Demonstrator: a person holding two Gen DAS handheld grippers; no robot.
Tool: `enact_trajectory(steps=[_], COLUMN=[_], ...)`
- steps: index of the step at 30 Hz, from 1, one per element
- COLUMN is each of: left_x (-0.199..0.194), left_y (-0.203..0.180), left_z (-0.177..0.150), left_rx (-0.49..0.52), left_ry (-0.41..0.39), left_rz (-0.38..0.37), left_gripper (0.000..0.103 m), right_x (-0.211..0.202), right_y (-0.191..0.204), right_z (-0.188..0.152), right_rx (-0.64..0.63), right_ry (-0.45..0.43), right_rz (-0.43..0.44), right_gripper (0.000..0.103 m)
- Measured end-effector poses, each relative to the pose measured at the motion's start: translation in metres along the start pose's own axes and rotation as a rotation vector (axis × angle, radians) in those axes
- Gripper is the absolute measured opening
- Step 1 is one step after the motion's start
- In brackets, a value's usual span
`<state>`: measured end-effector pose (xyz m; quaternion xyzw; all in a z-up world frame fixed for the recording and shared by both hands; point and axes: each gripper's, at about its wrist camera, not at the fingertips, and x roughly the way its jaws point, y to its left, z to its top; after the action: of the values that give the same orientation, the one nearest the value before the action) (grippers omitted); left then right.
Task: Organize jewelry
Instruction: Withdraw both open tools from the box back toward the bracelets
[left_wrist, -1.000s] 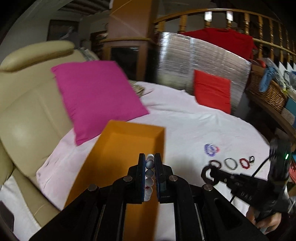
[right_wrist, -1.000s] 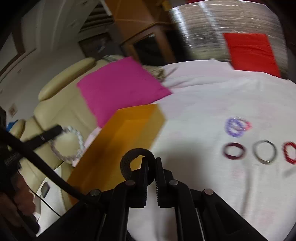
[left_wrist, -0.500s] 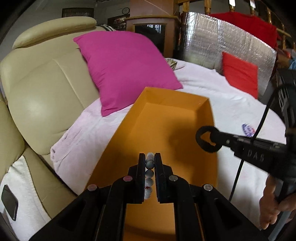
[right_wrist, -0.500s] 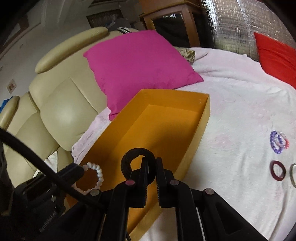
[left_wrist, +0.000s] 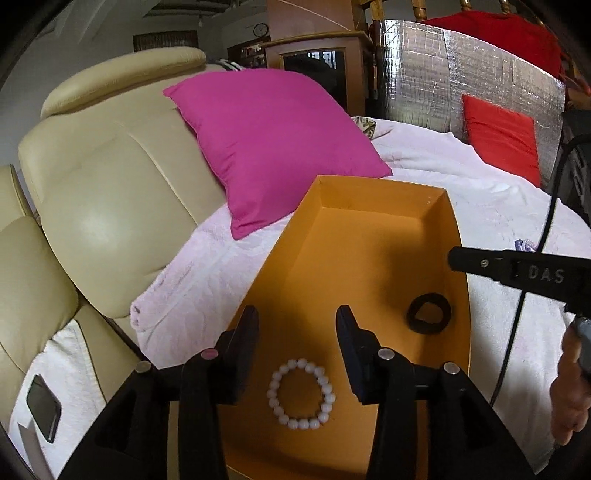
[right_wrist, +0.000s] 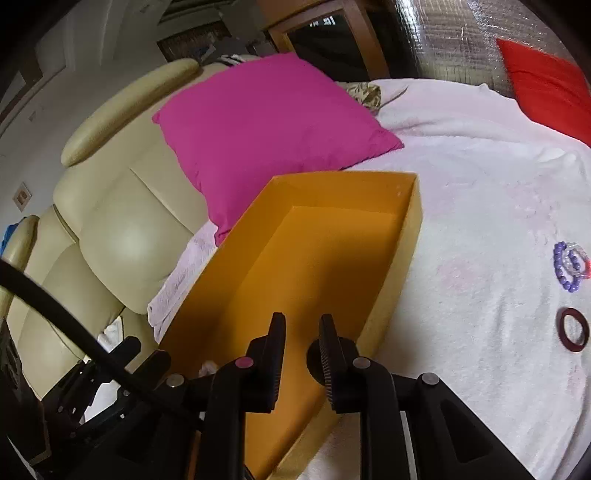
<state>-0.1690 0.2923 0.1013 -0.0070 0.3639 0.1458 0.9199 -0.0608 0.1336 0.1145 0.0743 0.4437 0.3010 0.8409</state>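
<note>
An orange box (left_wrist: 369, 206) lies on the white cloth. In the left wrist view a white bead bracelet (left_wrist: 302, 393) lies on the box floor between and just below my open left gripper (left_wrist: 297, 317). A black ring bracelet (left_wrist: 429, 308) lies on the box floor at the right wall, below the right gripper's finger (left_wrist: 480, 263). In the right wrist view my right gripper (right_wrist: 303, 325) is open and empty over the near end of the box (right_wrist: 413, 229); the black ring (right_wrist: 314, 356) peeks out behind its right finger. A purple bead bracelet (right_wrist: 570, 263) and a dark red ring (right_wrist: 573, 328) lie on the cloth at right.
A pink cushion (left_wrist: 273, 147) leans on the beige leather seat (left_wrist: 110, 206) beyond the box. A red cushion (left_wrist: 502, 136) stands against a silver foil panel (left_wrist: 443, 85) at the back. A phone (left_wrist: 43, 410) lies on a white towel at lower left.
Both grippers opened. The white bead bracelet dropped from the left gripper and the black ring from the right gripper onto the box floor.
</note>
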Motion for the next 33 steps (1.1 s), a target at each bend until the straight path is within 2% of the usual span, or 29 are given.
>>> enact_trajectory(steps=[3, 5, 20, 24, 33], left_x=[-0.006, -0.011, -0.052, -0.060, -0.072], left_y=[-0.004, -0.007, -0.056, -0.070, -0.103], left_z=[0.005, 0.008, 0.030, 0.033, 0.040], left_rx=[0.014, 0.025, 0.133, 0.161, 0.226], left_ry=[-0.015, -0.032, -0.116, -0.130, -0.148], left_rz=[0.014, 0.024, 0.022, 0.016, 0.008], left_gripper=[0.047, 0.052, 0.054, 0.054, 0.054], right_x=[-0.014, -0.024, -0.112, -0.131, -0.171], right_y=[-0.007, -0.014, -0.089, -0.110, -0.161], right_z=[0.001, 0.001, -0.007, -0.013, -0.026], right_rx=[0.008, 0.014, 0.080, 0.110, 0.182], right_ry=[-0.028, -0.043, -0.140, -0.158, -0.216], right_rz=[-0.004, -0.005, -0.079, -0.103, -0.149], right_gripper=[0.021, 0.021, 0.021, 0.031, 0.031])
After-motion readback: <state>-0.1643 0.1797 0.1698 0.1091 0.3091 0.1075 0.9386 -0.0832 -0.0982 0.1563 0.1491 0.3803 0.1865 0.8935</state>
